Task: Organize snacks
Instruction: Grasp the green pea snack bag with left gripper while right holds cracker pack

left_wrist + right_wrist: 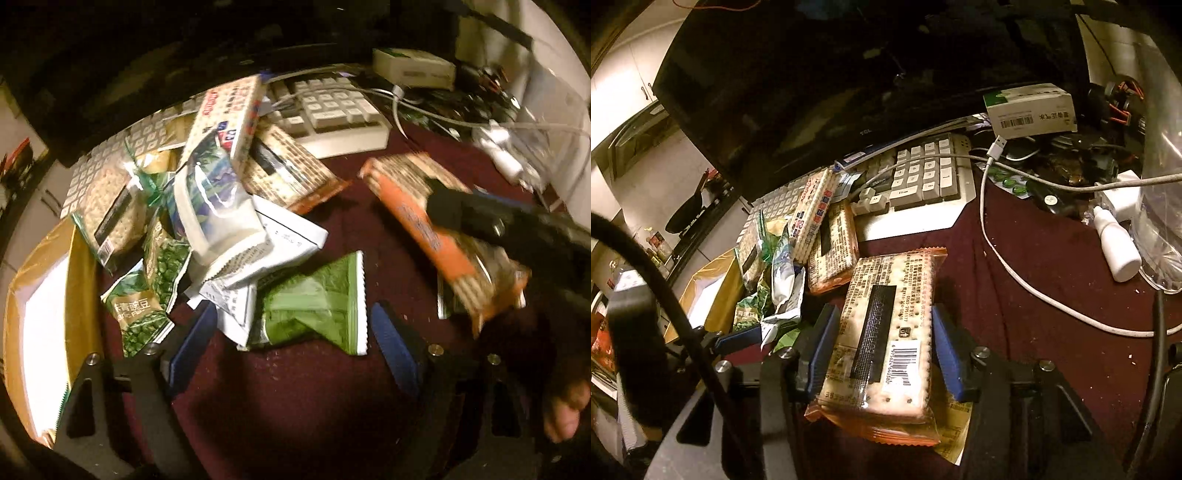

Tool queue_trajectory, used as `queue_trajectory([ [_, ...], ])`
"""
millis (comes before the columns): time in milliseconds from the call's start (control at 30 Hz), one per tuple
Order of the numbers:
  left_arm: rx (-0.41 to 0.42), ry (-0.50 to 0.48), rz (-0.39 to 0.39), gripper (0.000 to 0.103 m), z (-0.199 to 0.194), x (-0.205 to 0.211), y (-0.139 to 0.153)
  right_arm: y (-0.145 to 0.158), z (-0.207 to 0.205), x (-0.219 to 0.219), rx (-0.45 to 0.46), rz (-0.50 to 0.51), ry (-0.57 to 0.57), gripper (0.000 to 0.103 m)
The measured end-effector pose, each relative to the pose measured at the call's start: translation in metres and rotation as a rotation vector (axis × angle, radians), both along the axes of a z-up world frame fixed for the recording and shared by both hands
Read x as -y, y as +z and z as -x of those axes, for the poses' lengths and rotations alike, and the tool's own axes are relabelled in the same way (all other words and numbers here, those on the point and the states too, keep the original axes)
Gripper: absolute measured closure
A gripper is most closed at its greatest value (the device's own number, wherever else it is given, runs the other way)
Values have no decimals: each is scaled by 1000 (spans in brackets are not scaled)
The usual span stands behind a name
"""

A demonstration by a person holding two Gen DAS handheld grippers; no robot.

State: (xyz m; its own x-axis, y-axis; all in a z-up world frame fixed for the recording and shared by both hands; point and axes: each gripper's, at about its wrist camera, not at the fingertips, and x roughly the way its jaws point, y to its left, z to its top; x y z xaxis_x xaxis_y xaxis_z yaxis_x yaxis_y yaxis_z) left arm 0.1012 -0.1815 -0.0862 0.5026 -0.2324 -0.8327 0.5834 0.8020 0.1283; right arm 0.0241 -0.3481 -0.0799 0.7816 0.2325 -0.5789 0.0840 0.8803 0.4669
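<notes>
A pile of snack packets lies on the dark red desk mat. My left gripper (291,332) is open, its blue fingers on either side of a green packet (314,306) at the pile's near edge. My right gripper (884,332) is shut on an orange cracker pack (886,332), which also shows in the left wrist view (436,229), held above the mat. In the pile are white packets (266,243), green pea packets (140,314), a second cracker pack (291,173) and a white biscuit box (225,118).
A cardboard box (37,295) stands open at the left of the pile. A white keyboard (923,177) lies behind, under a dark monitor (849,74). Cables (997,240), a small white bottle (1115,247) and a medicine box (1030,110) clutter the right.
</notes>
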Motion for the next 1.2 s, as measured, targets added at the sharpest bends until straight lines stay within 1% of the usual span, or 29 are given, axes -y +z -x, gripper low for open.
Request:
queue_trajectory([
  [67, 0, 24, 8, 18, -5, -2, 0, 0, 1, -2, 3, 16, 1, 53],
  [100, -3, 34, 17, 23, -6, -3, -1, 0, 2, -3, 4, 26, 3, 53],
  [133, -14, 46, 29, 23, -8, -5, 0, 0, 1, -4, 3, 32, 5, 53],
  [233, -13, 67, 37, 33, -7, -8, 3, 0, 1, -6, 0, 43, 7, 53],
  [300, -5, 73, 35, 45, -1, -11, 6, 0, 1, -6, -1, 42, 7, 53],
  [433, -39, 81, 77, 60, 12, -28, 9, 1, 0, -8, 1, 47, 16, 53],
  [467, -57, 89, 95, 70, 13, -33, 9, 1, 0, -10, 2, 52, 21, 53],
  [500, -82, 115, 125, 83, 14, -43, 10, 1, 0, -11, 2, 56, 25, 53],
  [567, -124, 163, 192, 87, 17, -63, 11, 2, 0, -14, 6, 64, 39, 53],
  [600, -129, 177, 207, 88, 18, -69, 11, 3, 0, -16, 9, 65, 48, 53],
  [667, -130, 201, 226, 89, 26, -82, 14, 4, 0, -20, 12, 75, 63, 54],
  [733, -144, 188, 240, 89, 36, -89, 18, 4, 0, -24, 15, 83, 76, 54],
  [767, -161, 177, 242, 89, 39, -91, 18, 4, -1, -25, 16, 86, 83, 54],
  [833, -241, 162, 254, 85, 44, -95, 13, 4, -1, -29, 15, 96, 94, 54],
  [867, -271, 170, 252, 73, 44, -96, 12, 4, -2, -30, 12, 100, 98, 54],
  [900, -286, 177, 259, 53, 45, -98, 12, 4, -2, -30, 12, 99, 102, 54],
  [967, -270, 177, 330, 33, 45, -101, 21, 4, -2, -30, 11, 96, 103, 54],
  [1000, -268, 188, 349, 28, 44, -100, 25, 4, -3, -30, 9, 94, 103, 54],
  [1067, -275, 206, 360, 28, 37, -93, 28, 3, -4, -30, 4, 91, 103, 54],
  [1100, -274, 213, 335, 28, 32, -85, 27, 3, -4, -30, 3, 91, 102, 54],
  [1167, -257, 241, 244, 28, 22, -68, 19, 2, -4, -30, 2, 90, 102, 54],
  [1200, -250, 253, 218, 31, 17, -63, 15, 2, -4, -30, 2, 89, 100, 54],
])
